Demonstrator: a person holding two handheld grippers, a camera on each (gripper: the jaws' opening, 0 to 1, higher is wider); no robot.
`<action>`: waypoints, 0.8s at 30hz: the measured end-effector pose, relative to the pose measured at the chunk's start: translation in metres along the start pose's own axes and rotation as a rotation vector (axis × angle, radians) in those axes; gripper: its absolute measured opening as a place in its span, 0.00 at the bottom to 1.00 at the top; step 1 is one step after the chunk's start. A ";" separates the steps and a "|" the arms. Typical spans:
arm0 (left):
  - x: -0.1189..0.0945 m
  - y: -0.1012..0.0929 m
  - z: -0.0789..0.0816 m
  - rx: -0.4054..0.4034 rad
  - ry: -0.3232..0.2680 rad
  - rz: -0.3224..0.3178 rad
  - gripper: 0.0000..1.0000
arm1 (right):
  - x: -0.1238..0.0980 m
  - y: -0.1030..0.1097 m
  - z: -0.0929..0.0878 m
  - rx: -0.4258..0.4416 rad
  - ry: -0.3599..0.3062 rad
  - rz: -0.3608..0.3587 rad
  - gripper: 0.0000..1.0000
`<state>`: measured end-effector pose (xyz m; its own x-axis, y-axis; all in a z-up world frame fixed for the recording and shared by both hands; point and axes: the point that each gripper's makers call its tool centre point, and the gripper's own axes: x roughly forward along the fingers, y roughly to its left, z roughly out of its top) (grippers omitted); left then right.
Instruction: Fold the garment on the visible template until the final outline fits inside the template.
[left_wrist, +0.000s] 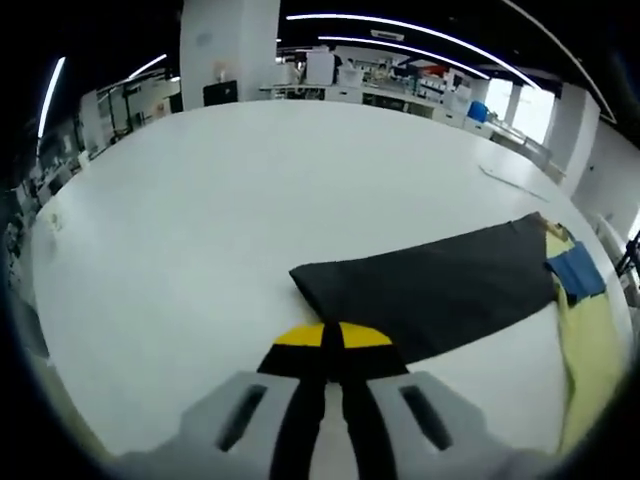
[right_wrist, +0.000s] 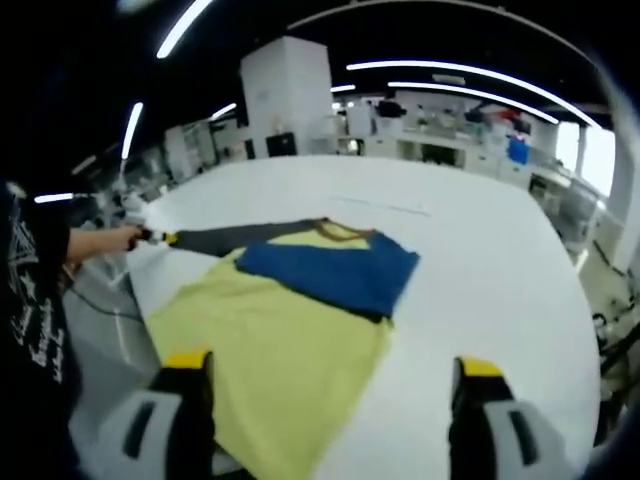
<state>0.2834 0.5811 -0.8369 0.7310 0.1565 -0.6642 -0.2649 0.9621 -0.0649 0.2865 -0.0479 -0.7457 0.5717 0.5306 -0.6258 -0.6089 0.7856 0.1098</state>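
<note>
A dark grey template sheet (left_wrist: 440, 285) lies flat on the white table (left_wrist: 200, 220). My left gripper (left_wrist: 333, 338) is shut, its yellow tips on the sheet's near edge, apparently pinching it. At the sheet's far end lies the garment, with its yellow cloth (left_wrist: 590, 345) and a blue part (left_wrist: 577, 270). In the right gripper view the yellow cloth (right_wrist: 270, 350) spreads in front of my open right gripper (right_wrist: 333, 365), which holds nothing. The blue part (right_wrist: 335, 272) lies folded over it. The dark sheet (right_wrist: 225, 237) stretches left to the left gripper (right_wrist: 152, 237), held by a person's hand.
The table's near edge (right_wrist: 140, 290) runs by the person's dark sleeve (right_wrist: 35, 290). White tabletop (right_wrist: 480, 260) spreads right of the garment. A thin strip (left_wrist: 512, 182) lies far back on the table. Benches and shelves (left_wrist: 400, 85) stand beyond.
</note>
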 end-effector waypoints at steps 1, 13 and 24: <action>0.000 0.000 -0.001 -0.005 0.005 0.000 0.00 | 0.001 0.001 0.000 0.000 0.002 0.002 0.99; -0.006 -0.009 0.004 -0.069 0.001 -0.023 0.00 | 0.006 0.004 -0.004 0.013 0.010 0.026 0.99; -0.016 -0.028 0.020 -0.047 -0.042 -0.071 0.00 | 0.007 0.008 0.006 0.000 -0.035 0.040 0.99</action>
<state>0.2914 0.5565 -0.8093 0.7742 0.0984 -0.6253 -0.2399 0.9598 -0.1460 0.2887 -0.0357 -0.7440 0.5659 0.5724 -0.5934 -0.6316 0.7636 0.1341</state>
